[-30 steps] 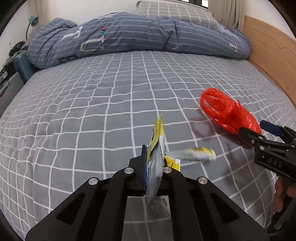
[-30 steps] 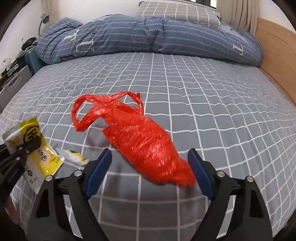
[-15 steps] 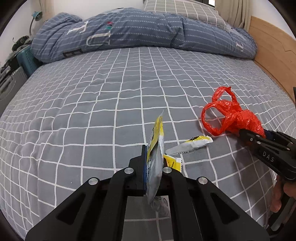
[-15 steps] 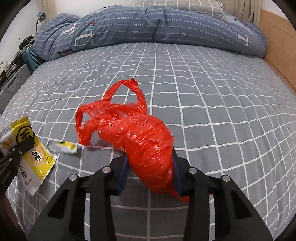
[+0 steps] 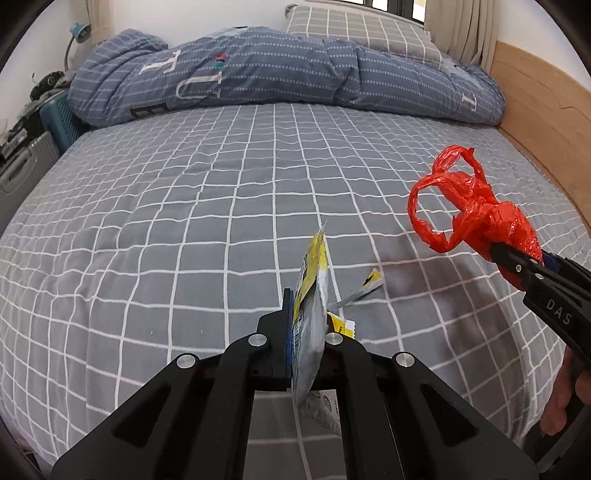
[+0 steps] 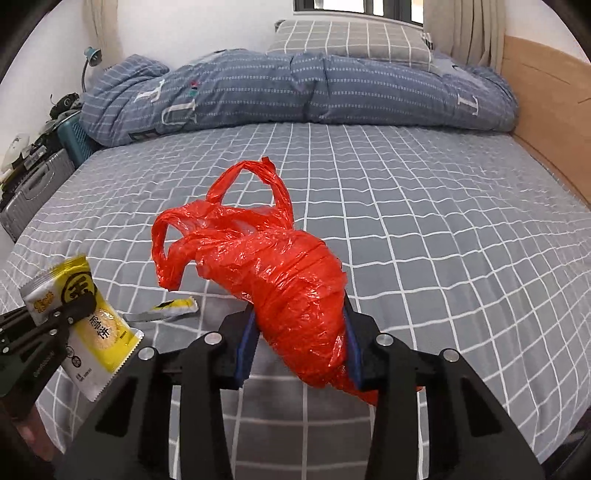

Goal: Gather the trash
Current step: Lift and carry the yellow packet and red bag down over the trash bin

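Grey checked bedding [image 5: 184, 229] fills both views, and your two grippers hang over its near edge, each with a load. Nearest the lens in the left wrist view, your left gripper [image 5: 308, 325] is clamped tight on a yellow snack wrapper [image 5: 312, 295], which stands edge-on between the jaws and rises toward the frame's centre. In the right wrist view, your right gripper [image 6: 299, 332] is squeezed partway closed around the bunched body of a red plastic bag [image 6: 280, 280], its pads pressing on the crumpled film from both sides; the bag's long axis runs from the jaws at lower centre up and to the left, ending in two open handle loops. The relation that matters: one small torn wrapper strip [image 6: 166, 308] lies loose on the sheet, at lower left of the right wrist frame, between the two grippers and just below the bag's handles. In the left wrist view it sits just right of centre, immediately beyond the held wrapper, its length slanting up to the right. It looks nearer your left gripper than your right, but both are occupied, so the held wrapper probably has to go into the bag first. Farther back, a blue quilt [image 5: 295, 74] lies bunched across the bed, with a checked pillow [image 5: 354, 26] behind it.
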Demonstrator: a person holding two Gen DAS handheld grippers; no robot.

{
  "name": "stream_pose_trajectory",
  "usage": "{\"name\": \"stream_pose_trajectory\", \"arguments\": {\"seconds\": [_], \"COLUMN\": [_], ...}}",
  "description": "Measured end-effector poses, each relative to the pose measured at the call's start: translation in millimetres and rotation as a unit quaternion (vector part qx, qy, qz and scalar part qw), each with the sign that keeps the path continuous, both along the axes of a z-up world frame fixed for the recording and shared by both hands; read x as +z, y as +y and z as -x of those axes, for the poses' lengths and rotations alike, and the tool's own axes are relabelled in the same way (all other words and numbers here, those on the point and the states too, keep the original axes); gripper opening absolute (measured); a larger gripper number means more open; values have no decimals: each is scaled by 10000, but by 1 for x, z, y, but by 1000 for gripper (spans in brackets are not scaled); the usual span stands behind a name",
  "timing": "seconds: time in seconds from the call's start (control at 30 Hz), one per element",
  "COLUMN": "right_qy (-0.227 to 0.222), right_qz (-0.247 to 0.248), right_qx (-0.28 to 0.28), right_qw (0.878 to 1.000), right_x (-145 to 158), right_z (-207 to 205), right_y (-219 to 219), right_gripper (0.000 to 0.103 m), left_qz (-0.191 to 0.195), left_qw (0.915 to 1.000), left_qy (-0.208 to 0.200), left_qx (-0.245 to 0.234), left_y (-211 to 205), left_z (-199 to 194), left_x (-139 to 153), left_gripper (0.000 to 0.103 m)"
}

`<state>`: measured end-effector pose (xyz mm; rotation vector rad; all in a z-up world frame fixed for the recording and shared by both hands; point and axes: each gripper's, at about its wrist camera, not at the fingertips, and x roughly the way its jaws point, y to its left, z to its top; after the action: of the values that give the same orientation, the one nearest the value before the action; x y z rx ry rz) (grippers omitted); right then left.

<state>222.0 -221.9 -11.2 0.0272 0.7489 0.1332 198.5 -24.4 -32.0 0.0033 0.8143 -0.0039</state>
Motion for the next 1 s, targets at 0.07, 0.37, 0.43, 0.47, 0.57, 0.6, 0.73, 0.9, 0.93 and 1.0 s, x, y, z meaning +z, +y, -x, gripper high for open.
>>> {"name": "stream_pose_trajectory", "arguments": {"seconds": [0.07,0.37,0.43,0.47,0.57,0.6,0.73,0.9,0.93,1.0], "right_qy": [-27,-163,-201,-216,-247,-244,-249,-277,-284,-306], "right_qz": [-39,-97,-114,-113,-96,-100,-115,-176,-188,-233], "right_qx": [-8,35,34,39,61,68,97,96,89,88], "right_qw": [10000,9998,9997,9997,9996,9996,9996,9994,9994,9992], "right_x": [4,23,27,29,33,34,36,39,40,43], "right_z": [8,49,57,60,71,74,86,104,107,116], "right_y": [-1,-1,0,0,1,2,3,2,2,1], "right_gripper": [38,38,38,38,38,38,38,38,38,38], "left_qz": [16,130,126,133,160,155,88,119,131,163], "left_qw": [10000,9999,9999,9998,9998,9998,9998,9996,9996,9996], "left_qy": [-19,-85,-114,-115,-147,-158,-199,-236,-238,-237], "left_qx": [4,-26,-17,-12,12,14,24,53,53,45], "left_y": [-1,-5,-6,-6,-5,-5,-9,-9,-9,-9], "left_z": [5,41,50,53,65,68,82,97,99,107], "left_x": [3,8,10,11,15,16,19,22,23,24], "left_gripper": [1,1,1,1,1,1,1,1,1,1]}}
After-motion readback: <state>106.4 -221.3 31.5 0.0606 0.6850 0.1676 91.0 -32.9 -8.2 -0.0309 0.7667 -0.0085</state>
